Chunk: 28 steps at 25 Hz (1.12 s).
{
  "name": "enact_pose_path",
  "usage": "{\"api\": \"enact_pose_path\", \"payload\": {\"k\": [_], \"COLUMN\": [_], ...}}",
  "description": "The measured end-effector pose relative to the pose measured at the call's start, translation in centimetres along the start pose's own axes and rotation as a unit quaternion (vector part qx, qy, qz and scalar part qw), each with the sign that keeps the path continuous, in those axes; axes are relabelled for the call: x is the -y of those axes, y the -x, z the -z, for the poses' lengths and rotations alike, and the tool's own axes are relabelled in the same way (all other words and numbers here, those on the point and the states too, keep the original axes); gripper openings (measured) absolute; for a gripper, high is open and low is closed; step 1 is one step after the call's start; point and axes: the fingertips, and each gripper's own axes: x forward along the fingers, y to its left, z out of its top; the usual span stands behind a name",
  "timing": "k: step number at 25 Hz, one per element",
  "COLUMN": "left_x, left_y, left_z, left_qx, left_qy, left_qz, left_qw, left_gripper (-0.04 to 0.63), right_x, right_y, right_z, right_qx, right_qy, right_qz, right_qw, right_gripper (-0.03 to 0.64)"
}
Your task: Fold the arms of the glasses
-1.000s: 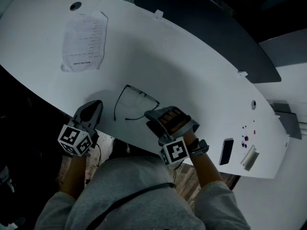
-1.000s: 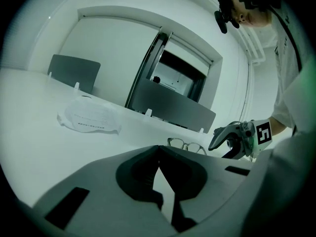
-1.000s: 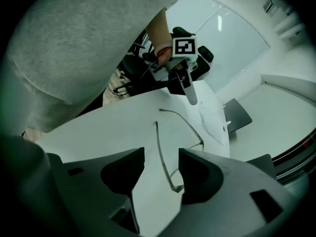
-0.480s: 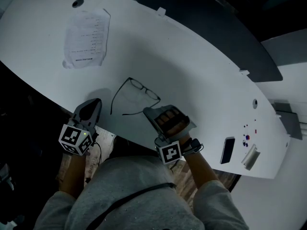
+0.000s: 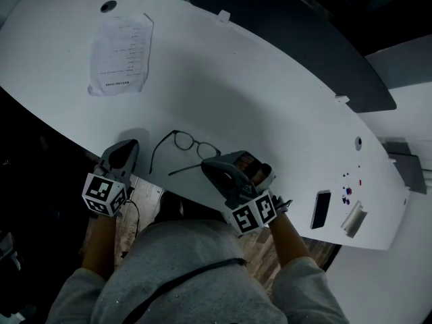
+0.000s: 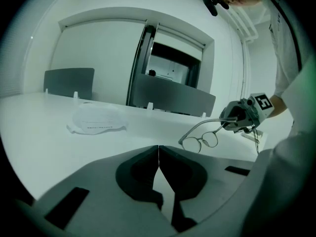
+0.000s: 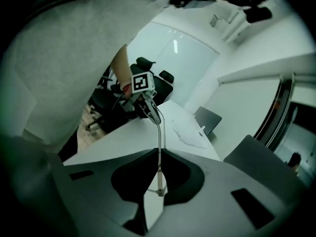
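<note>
Thin dark-rimmed glasses with round lenses hang tilted just over the white table near its front edge, both arms unfolded. My right gripper is shut on the tip of one arm. In the right gripper view that arm runs straight out from between the closed jaws to the lenses. In the left gripper view the glasses hang from the right gripper. My left gripper sits at the table edge left of the glasses, shut and empty, its tips pressed together.
A crumpled printed sheet lies at the far left of the table. A dark phone and a small silver object lie at the right end. Grey partitions stand beyond the table. The person's torso is close against the near edge.
The right gripper has closed on the glasses arm, rolled and risen. The glasses have tipped up off the table and swung toward the near left. The left gripper has stayed put.
</note>
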Motion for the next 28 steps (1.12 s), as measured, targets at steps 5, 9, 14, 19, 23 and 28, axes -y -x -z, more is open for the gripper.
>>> {"api": "enact_pose_path", "payload": {"k": [5,9,14,19,23,28], "left_x": [3.1,4.9,6.9,8.8,9.3,9.2], "left_y": [-1.1,-1.3,-2.0,-3.2,-4.0,-4.4], "left_z": [-0.2,0.4,0.7,0.3,0.6,0.7], "left_qx": [-0.003,-0.022,-0.041,-0.047,-0.060,-0.065], "left_qy": [-0.020,-0.060,-0.115,-0.170,-0.199,-0.199], "left_qz": [0.055,0.089,0.135,0.178,0.193,0.194], "left_qw": [0.9983,0.9940,0.9833,0.9682,0.9589,0.9584], "left_gripper": [0.015,0.015,0.017,0.037,0.038,0.038], "right_x": [-0.3,-0.6,-0.7,-0.4,0.1,-0.4], "right_y": [0.9,1.2,1.2,0.5,-0.1,0.0], "right_z": [0.9,2.2,3.8,4.5,4.6,4.9], "right_qx": [0.025,0.019,-0.012,-0.036,-0.054,-0.071], "right_qy": [-0.138,-0.181,-0.197,-0.204,-0.216,-0.224], "right_qz": [-0.043,-0.063,-0.078,-0.086,-0.076,-0.070], "right_qw": [0.989,0.981,0.977,0.975,0.972,0.970], "right_gripper": [0.031,0.031,0.031,0.029,0.029,0.166]}}
